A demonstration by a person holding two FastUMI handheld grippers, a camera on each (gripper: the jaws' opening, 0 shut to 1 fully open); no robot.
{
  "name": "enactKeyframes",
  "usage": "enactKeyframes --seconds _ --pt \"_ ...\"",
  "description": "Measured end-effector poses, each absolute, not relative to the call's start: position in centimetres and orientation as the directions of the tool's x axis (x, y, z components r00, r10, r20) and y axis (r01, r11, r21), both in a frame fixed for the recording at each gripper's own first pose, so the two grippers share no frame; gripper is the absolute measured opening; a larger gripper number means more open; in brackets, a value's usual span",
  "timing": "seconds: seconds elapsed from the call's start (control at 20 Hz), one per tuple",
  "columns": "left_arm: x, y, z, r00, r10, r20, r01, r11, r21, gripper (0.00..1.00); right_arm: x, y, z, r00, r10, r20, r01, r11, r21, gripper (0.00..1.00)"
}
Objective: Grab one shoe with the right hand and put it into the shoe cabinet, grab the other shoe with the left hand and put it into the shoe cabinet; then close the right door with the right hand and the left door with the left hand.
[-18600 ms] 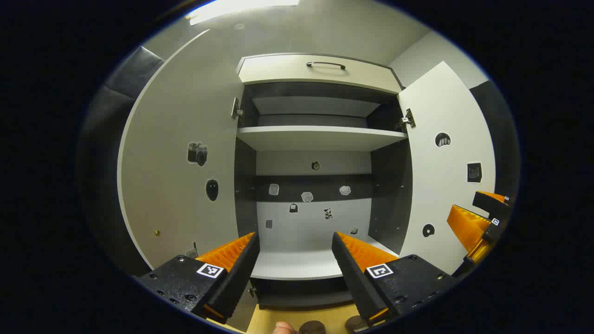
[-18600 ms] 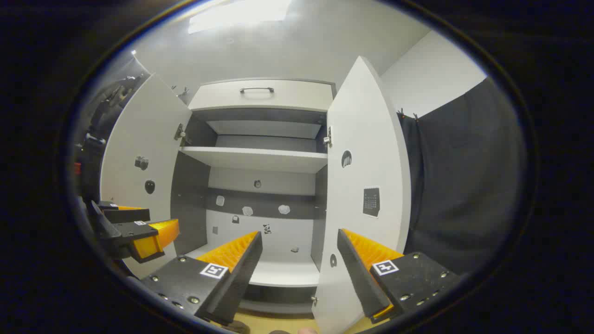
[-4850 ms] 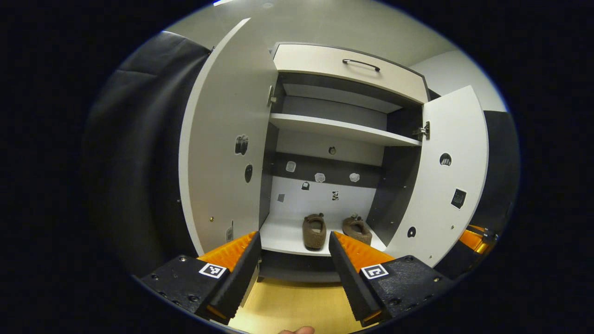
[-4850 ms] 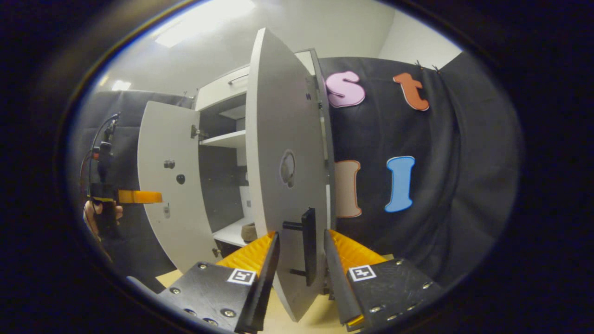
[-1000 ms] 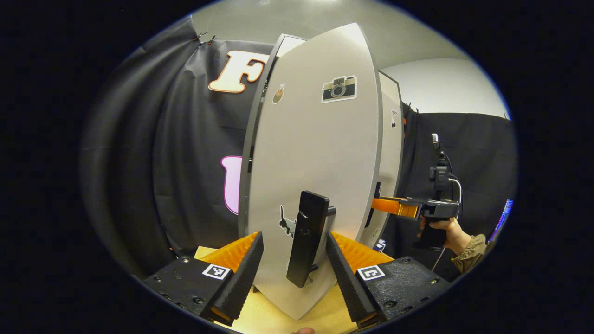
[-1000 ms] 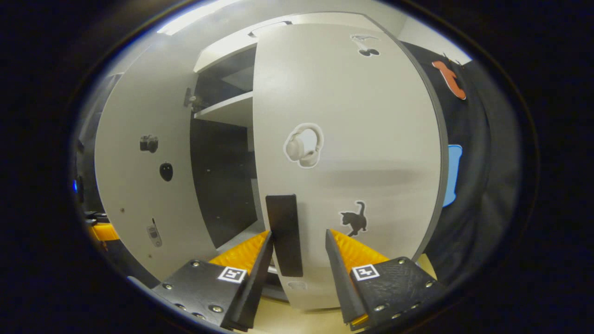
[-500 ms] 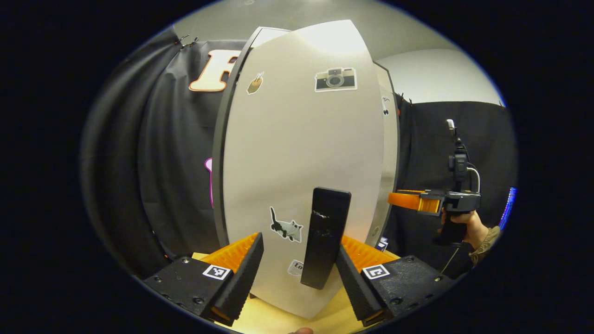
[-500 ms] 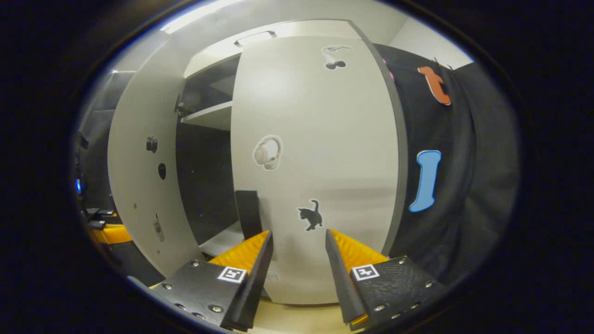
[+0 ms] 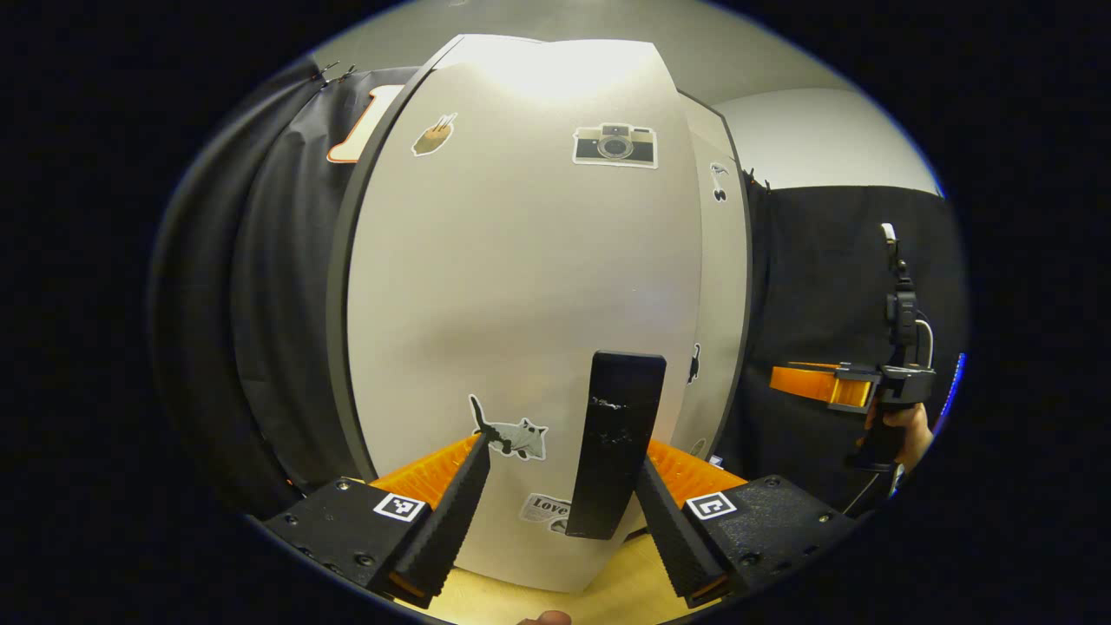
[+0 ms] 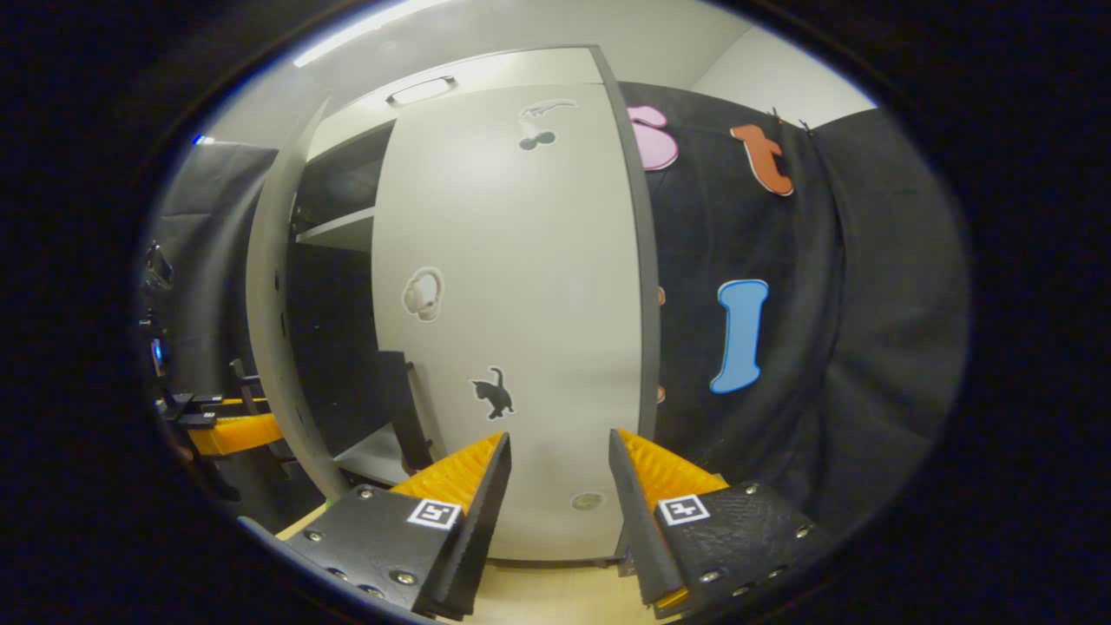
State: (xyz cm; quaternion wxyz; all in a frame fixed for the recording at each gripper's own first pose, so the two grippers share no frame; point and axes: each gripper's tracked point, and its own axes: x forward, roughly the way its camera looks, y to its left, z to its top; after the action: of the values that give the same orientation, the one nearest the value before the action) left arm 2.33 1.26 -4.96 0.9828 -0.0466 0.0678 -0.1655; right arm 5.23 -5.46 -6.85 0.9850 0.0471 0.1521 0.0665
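Your left gripper stands spread around the left door's handle, not clamping it, while your right gripper, likewise spread, faces the right door.

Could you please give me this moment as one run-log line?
phase: closing doors | right door: shut | left door: ajar | left hand-held gripper: open around handle | right hand-held gripper: open

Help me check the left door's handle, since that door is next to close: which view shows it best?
The left gripper view: the left door's handle stands large and face-on between the open left gripper fingers. The right gripper view gives that door edge-on, its handle hidden.
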Motion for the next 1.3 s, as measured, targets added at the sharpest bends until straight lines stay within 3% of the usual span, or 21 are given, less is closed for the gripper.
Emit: enactKeyframes --seconds 0.5,1.3 --pt "5.6 -0.6 -5.2 0.942 -0.310 -0.125 0.295 0.947 -0.126 0.94 3.9 -10.3 -7.5 0.947 0.071 -0.312 -0.032 0.991 0.131 0.68" --pt "6.6 -0.9 -5.3 0.961 -0.248 -0.125 0.235 0.966 -0.109 0.96 4.2 -11.5 -8.3 0.941 0.078 -0.330 -0.032 0.989 0.141 0.65"
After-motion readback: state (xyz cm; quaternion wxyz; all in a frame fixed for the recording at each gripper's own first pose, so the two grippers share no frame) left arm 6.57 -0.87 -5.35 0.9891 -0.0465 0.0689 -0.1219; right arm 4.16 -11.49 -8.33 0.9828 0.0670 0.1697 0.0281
